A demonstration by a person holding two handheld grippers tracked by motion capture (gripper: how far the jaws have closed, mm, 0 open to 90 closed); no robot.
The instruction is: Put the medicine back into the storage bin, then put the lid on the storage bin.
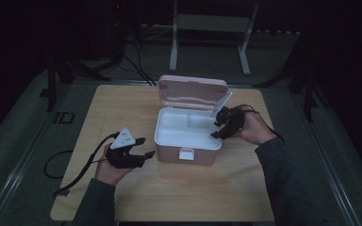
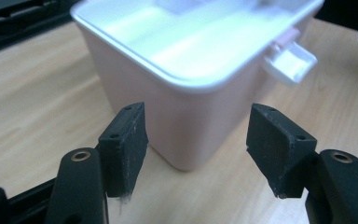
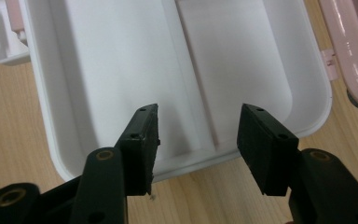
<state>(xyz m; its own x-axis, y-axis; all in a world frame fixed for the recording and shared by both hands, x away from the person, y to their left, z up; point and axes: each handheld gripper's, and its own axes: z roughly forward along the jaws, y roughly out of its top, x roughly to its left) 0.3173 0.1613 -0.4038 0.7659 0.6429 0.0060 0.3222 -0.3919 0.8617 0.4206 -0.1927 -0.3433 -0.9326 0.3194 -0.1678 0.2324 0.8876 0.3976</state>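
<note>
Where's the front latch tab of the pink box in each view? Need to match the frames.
High view: latch tab sits low on the front wall of the pink box, facing the person.
Left gripper view: upper right, jutting from the box rim.
Right gripper view: top left corner, at the box's outer edge.
Shared landmark: the box's white rim, which the tab hangs from.

A light wooden table with rounded corners carried the things, standing on a dark grey floor. A pink box with a white inside rested directly on it, just past the centre toward twelve o'clock, its lid raised at the far edge. From the box toward six o'clock the wood lay bare.
</note>
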